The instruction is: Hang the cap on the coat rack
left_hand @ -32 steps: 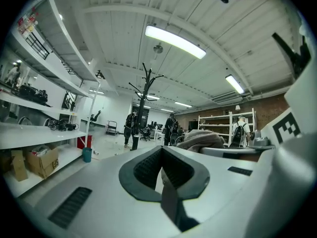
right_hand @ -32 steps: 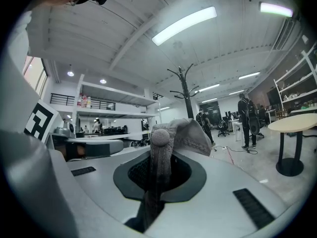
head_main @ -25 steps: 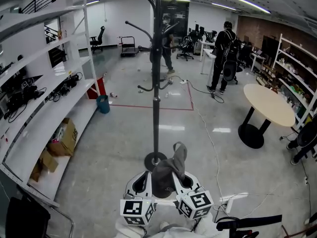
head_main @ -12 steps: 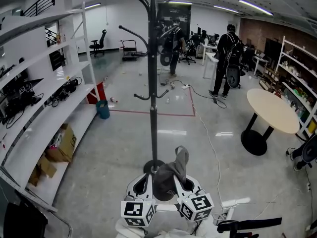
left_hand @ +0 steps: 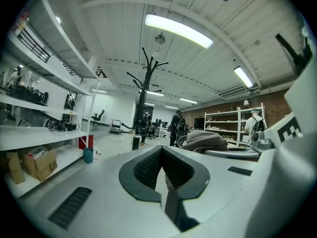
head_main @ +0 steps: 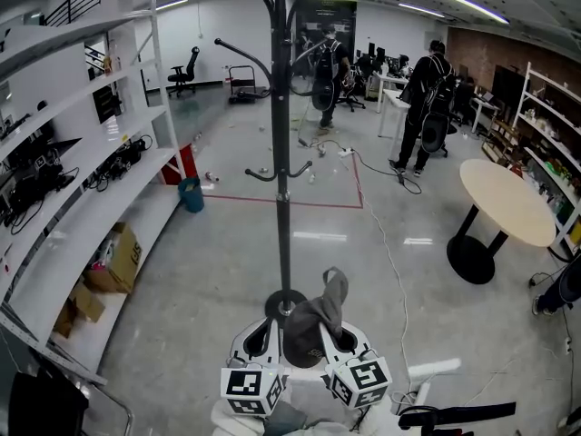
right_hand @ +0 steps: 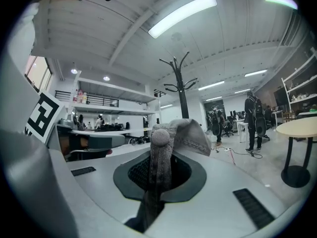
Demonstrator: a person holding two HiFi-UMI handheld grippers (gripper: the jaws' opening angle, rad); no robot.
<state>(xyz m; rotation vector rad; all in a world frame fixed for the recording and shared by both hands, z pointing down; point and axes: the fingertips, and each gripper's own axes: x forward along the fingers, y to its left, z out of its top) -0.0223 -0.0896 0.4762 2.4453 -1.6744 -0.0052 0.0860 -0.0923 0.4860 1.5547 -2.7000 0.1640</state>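
The black coat rack (head_main: pixel 283 153) stands straight ahead, its round base (head_main: pixel 286 304) just beyond my grippers and its hooks high above. A grey cap (head_main: pixel 313 321) hangs crumpled between the two grippers, low in the head view. My right gripper (head_main: pixel 343 339) is shut on the cap (right_hand: pixel 181 135), whose fabric runs down between the jaws of that gripper (right_hand: pixel 158 170). My left gripper (head_main: pixel 261 339) sits beside it, and its jaws (left_hand: pixel 163 157) are shut with nothing between them. From the left gripper view the cap (left_hand: pixel 205 140) lies off to the right and the rack (left_hand: pixel 141 108) is ahead.
Long white shelving (head_main: pixel 82 198) with cardboard boxes (head_main: pixel 118 252) lines the left. A teal bin (head_main: pixel 190 192) stands by it. A round table (head_main: pixel 504 198) is at the right. Cables (head_main: pixel 386 243) cross the glossy floor. People (head_main: pixel 427 98) stand far back.
The rack has come a little nearer and stands taller in the head view. Both grippers and the cap keep the same pose.
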